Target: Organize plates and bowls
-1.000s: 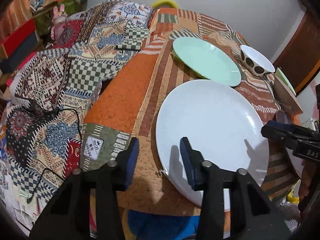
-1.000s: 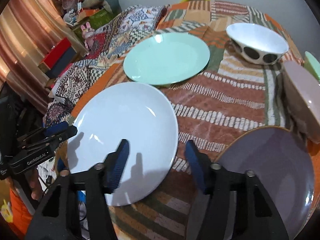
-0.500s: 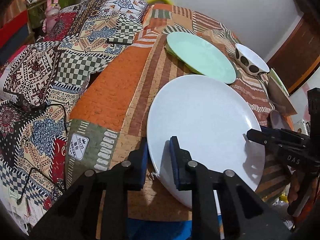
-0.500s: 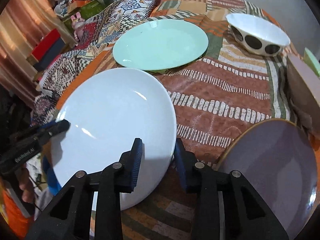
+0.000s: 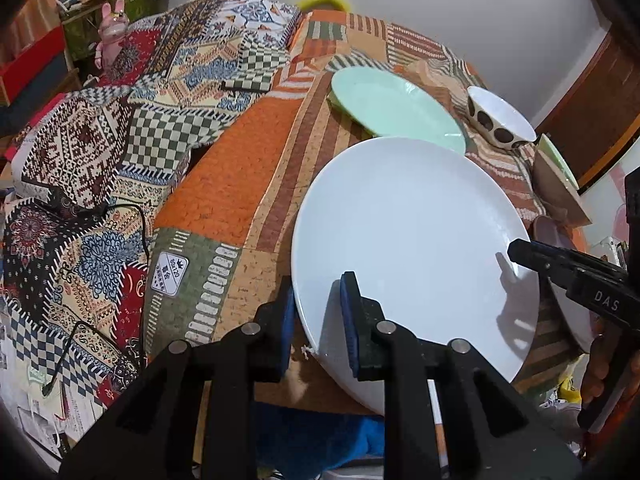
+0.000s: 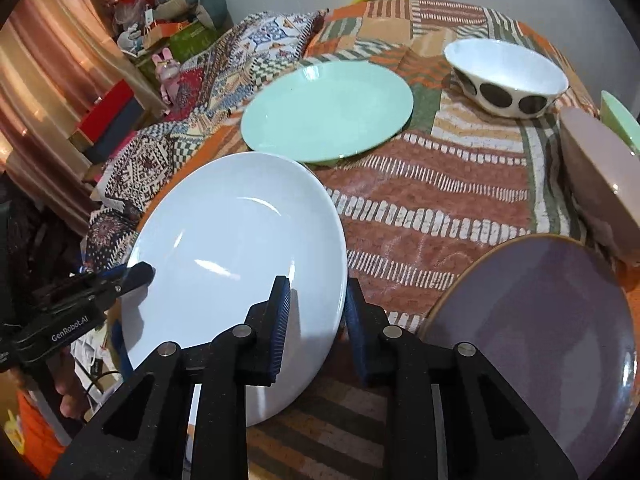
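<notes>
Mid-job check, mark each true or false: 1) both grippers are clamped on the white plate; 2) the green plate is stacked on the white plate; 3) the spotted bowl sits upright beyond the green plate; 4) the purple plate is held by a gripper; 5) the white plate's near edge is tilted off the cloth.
1) True: the left gripper and right gripper each pinch the white plate at its rim.
2) False: the green plate lies apart on the cloth.
3) True: spotted bowl.
4) False: the purple plate rests free.
5) True.
</notes>
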